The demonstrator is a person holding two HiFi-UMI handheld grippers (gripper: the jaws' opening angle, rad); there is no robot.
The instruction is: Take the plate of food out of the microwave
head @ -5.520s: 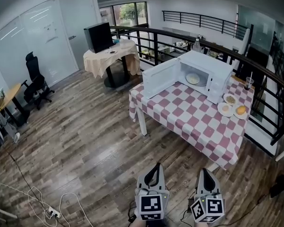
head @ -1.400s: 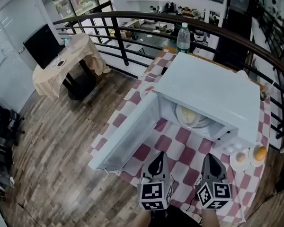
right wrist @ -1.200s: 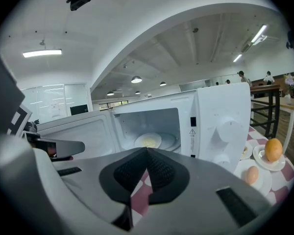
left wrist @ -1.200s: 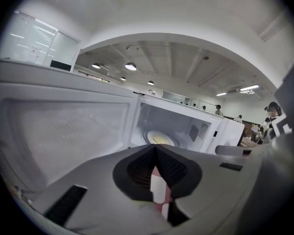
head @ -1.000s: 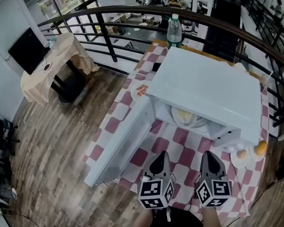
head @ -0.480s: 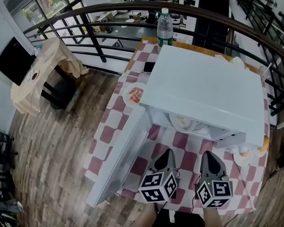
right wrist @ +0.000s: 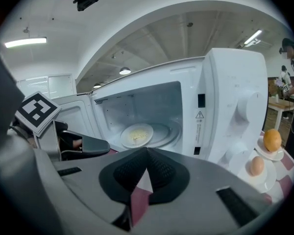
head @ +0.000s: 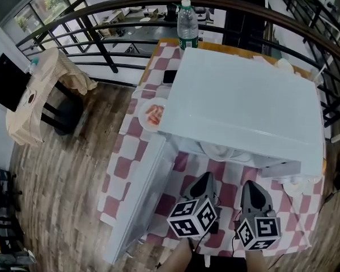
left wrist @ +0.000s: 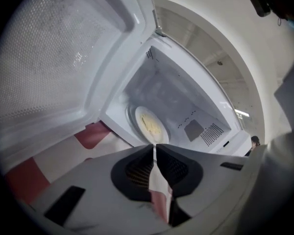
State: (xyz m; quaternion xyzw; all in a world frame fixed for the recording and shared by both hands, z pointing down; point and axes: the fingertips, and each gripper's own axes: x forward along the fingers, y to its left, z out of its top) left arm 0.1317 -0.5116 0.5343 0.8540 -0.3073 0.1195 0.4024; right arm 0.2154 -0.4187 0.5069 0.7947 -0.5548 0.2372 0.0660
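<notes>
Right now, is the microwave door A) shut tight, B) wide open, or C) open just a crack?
B: the door swings far out from the microwave, and the plate inside is in plain sight.

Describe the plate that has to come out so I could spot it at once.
Find the white microwave on the checked tablecloth, its door swung open. The plate of food lies inside it, holding something pale yellow; the plates with an egg and an orange stand outside, beside it.
</notes>
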